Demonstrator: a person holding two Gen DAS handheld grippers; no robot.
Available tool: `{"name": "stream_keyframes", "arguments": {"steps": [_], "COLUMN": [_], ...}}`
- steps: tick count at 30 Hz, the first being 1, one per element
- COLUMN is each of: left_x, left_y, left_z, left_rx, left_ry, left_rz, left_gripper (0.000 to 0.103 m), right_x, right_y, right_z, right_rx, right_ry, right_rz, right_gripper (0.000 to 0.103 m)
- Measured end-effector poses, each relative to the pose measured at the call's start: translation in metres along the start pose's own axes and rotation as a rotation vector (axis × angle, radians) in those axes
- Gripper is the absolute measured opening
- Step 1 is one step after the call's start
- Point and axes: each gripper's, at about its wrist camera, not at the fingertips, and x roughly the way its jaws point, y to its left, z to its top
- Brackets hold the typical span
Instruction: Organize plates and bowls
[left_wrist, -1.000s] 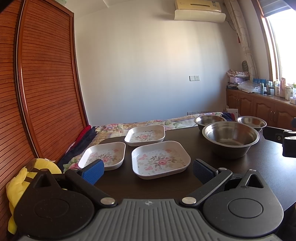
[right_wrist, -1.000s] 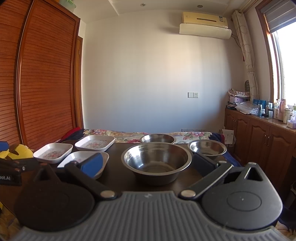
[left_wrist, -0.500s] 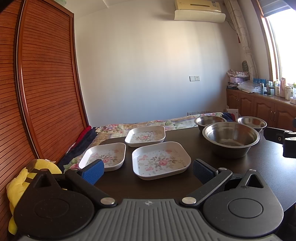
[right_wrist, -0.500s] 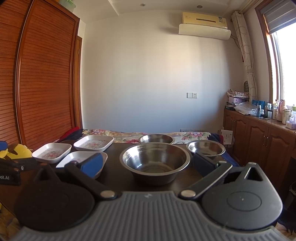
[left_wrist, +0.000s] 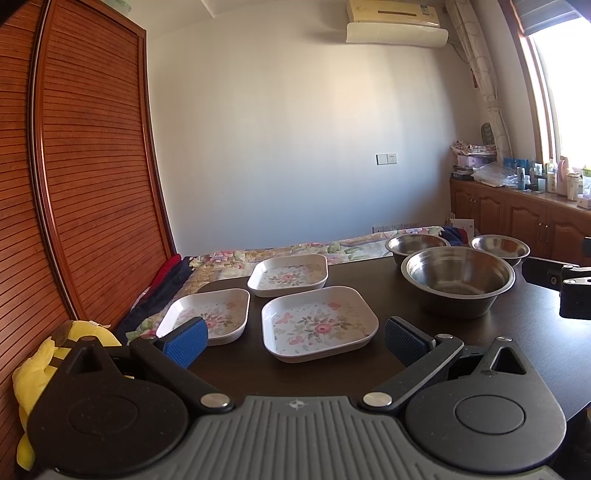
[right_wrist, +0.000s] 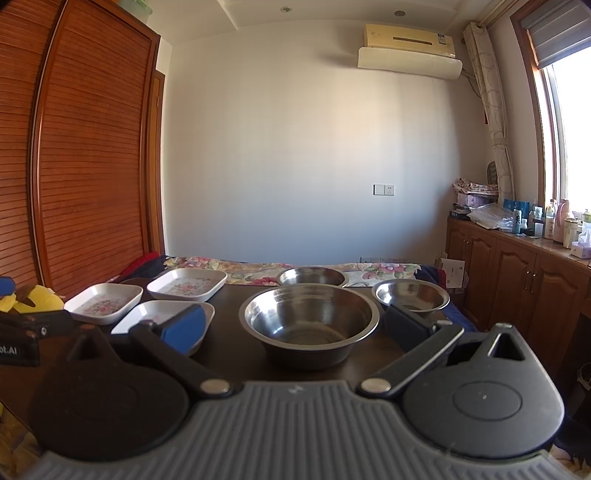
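Observation:
Three white square floral plates lie on the dark table (left_wrist: 517, 343): a near plate (left_wrist: 319, 323), a left plate (left_wrist: 210, 314) and a far plate (left_wrist: 288, 275). Three steel bowls stand to the right: a large bowl (right_wrist: 308, 321), a far bowl (right_wrist: 312, 276) and a small right bowl (right_wrist: 412, 295). My left gripper (left_wrist: 293, 341) is open, just short of the near plate. My right gripper (right_wrist: 295, 328) is open in front of the large bowl, holding nothing. The near plate (right_wrist: 159, 314) is partly hidden behind the right gripper's left finger.
A wooden slatted wardrobe (left_wrist: 85, 184) runs along the left. A yellow plush toy (left_wrist: 33, 369) lies at the table's left edge. A floral-covered bed (right_wrist: 258, 267) sits behind the table. Wooden cabinets (right_wrist: 517, 280) with bottles line the right wall.
Both grippers have shifted only very slightly; the plates and bowls stay where they were, and both grippers remain open.

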Motion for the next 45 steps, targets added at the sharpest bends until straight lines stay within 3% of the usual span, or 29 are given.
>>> {"name": "stream_keyframes", "arguments": {"steps": [15,24,43,45], "left_x": [-0.001,0.013,0.063,0.069], "left_y": [0.0,0.007,0.045,0.047], "left_z": [-0.002,-0.012,-0.02,-0.02], "left_rx": [0.001,-0.005,-0.021,-0.023], "left_ry": [0.0,0.04,0.121,0.128], "left_rz": [-0.002,0.013,0.073,0.076], "left_gripper": [0.103,0.103,0.103,0.103], "right_x": [0.0,0.006,0.048,0.054], "right_y": [0.001,0.005,0.061,0.065], "right_z": [0.0,-0.002,0.007,0.007], "right_rx": [-0.005,-0.014,-0.133,-0.144], "right_ry": [0.002,0.015,0.055,0.07], "right_rz": [-0.001,0.011,0.21,0.227], "right_gripper": [0.103,0.103,0.102,0.092]}}
